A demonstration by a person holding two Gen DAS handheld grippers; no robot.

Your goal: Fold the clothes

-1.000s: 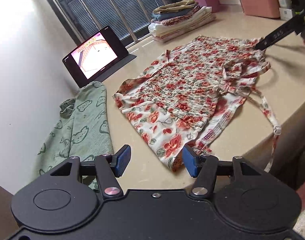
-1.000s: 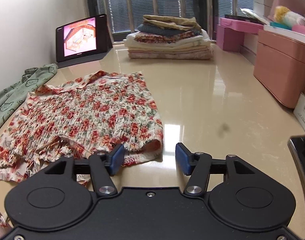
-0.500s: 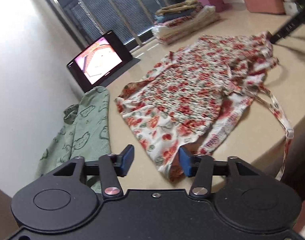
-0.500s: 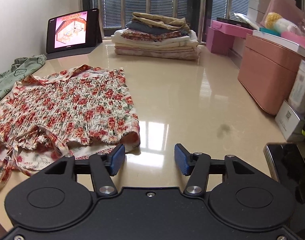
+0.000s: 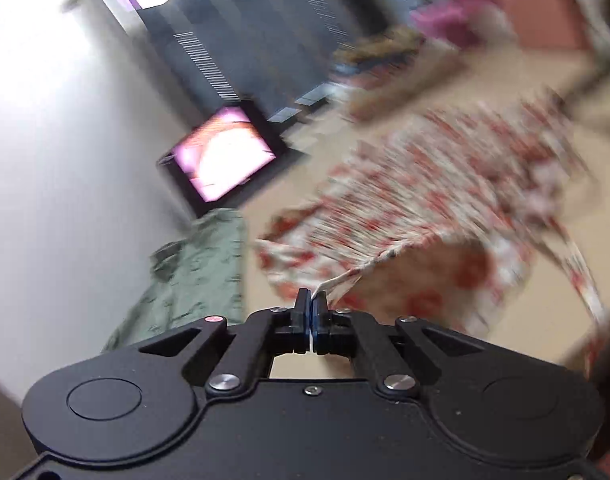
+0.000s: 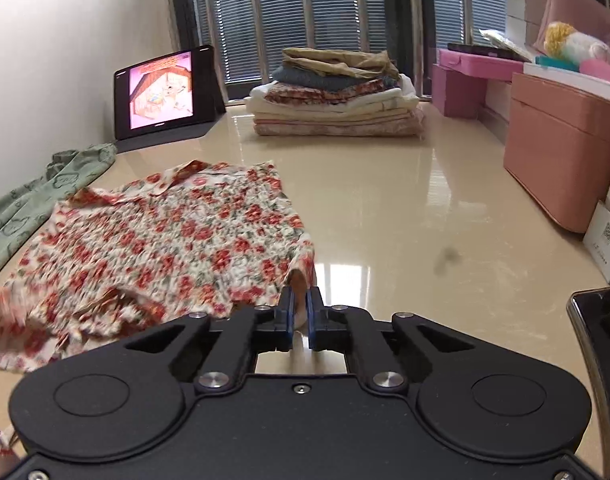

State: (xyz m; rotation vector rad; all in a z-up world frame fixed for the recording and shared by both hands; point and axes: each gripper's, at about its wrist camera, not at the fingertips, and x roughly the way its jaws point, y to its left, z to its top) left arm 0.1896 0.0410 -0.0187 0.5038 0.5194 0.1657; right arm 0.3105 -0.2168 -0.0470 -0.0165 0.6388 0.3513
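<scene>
A white top with red flowers lies on the beige table. In the left wrist view the floral top is badly blurred. My left gripper is shut on its near corner, which is raised off the table. My right gripper is shut on the hem at the top's right corner, and that corner is lifted a little too. A loose strap trails over the table edge at the right.
A green printed garment lies left of the top by the wall. A lit tablet stands at the back left, a pile of folded clothes behind. Pink boxes line the right side; a dark phone lies near right.
Both grippers went from open to shut on corners of the floral top. The left one has lifted its corner and is moving fast; the right corner has risen slightly.
</scene>
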